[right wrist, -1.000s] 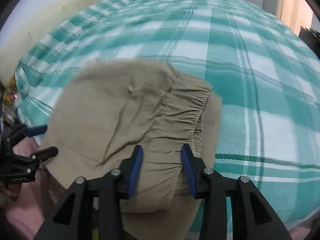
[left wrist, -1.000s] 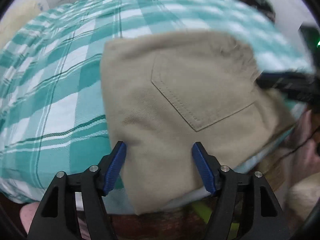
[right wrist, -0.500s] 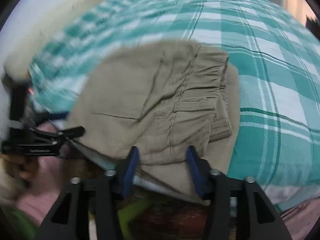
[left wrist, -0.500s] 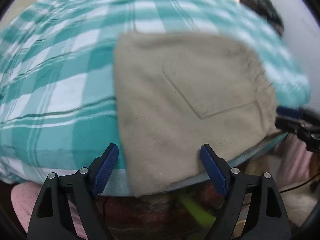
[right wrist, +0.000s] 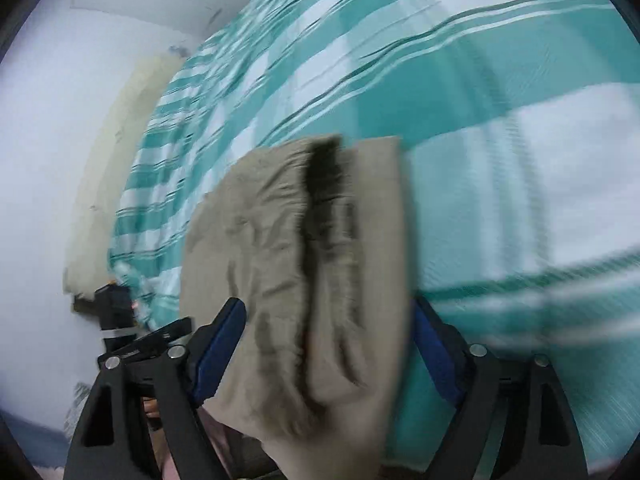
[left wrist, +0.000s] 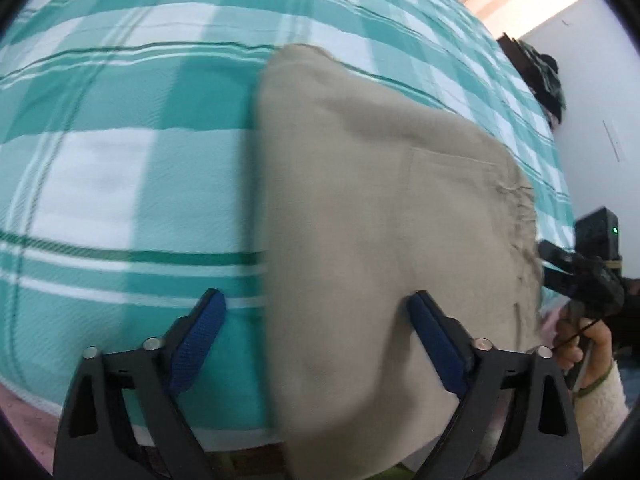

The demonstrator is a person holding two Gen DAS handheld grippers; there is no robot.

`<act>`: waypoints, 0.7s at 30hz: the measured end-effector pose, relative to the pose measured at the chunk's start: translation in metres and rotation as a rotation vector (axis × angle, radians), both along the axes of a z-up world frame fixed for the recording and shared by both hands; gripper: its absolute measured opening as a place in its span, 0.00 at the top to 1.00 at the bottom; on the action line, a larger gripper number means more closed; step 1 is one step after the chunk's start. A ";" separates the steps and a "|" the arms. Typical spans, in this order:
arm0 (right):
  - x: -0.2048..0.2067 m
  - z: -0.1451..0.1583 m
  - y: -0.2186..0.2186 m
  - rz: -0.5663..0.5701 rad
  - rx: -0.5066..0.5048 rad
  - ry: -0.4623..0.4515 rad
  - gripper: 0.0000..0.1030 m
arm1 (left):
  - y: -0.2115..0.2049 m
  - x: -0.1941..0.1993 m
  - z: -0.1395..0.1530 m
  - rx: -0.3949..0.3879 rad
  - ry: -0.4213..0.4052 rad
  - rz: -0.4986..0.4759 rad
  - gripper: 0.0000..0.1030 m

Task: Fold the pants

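Note:
The folded khaki pants point(left wrist: 380, 220) lie at the near edge of a bed with a teal and white checked cover point(left wrist: 120, 160). Their near part hangs over the bed edge. My left gripper point(left wrist: 316, 340) is open, its blue pads straddling the left edge of the pants without closing on them. In the right wrist view the pants point(right wrist: 304, 260) show their gathered waistband side. My right gripper point(right wrist: 328, 340) is open wide around the near end of the pants. The right gripper also shows at the right in the left wrist view point(left wrist: 580, 276).
A white wall and a cream headboard pad point(right wrist: 116, 160) stand left of the bed. A dark heap of things point(left wrist: 540, 76) and a black box with a green light point(left wrist: 600, 236) are beyond the bed's right side.
Both grippers have swung closer and lower to the pants. The right gripper's jaws have opened from narrow to wide. The left jaws have stayed wide open.

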State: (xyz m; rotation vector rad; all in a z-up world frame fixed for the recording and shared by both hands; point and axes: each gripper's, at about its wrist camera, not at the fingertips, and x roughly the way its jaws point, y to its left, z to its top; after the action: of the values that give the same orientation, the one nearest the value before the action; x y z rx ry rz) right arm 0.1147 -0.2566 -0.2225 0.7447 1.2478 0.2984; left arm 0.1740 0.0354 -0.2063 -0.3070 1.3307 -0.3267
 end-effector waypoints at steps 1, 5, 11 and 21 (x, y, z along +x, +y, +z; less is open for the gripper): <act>0.003 0.002 0.006 0.018 -0.045 0.010 0.40 | -0.011 -0.001 0.005 0.024 -0.007 -0.019 0.47; -0.001 0.044 0.056 0.176 -0.374 -0.082 0.64 | -0.038 -0.019 0.040 0.182 -0.124 -0.065 0.83; -0.010 0.114 0.139 0.376 -0.666 -0.320 0.72 | -0.047 -0.012 0.095 0.185 -0.262 -0.071 0.85; 0.112 0.147 0.097 0.208 -0.596 -0.412 0.63 | -0.025 0.088 0.138 0.268 -0.478 0.041 0.67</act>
State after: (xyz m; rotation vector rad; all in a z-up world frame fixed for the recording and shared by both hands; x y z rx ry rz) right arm 0.2263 -0.1592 -0.0755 0.0324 0.9451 0.2164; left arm 0.2622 0.0101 -0.0686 -0.0245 0.8811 -0.1691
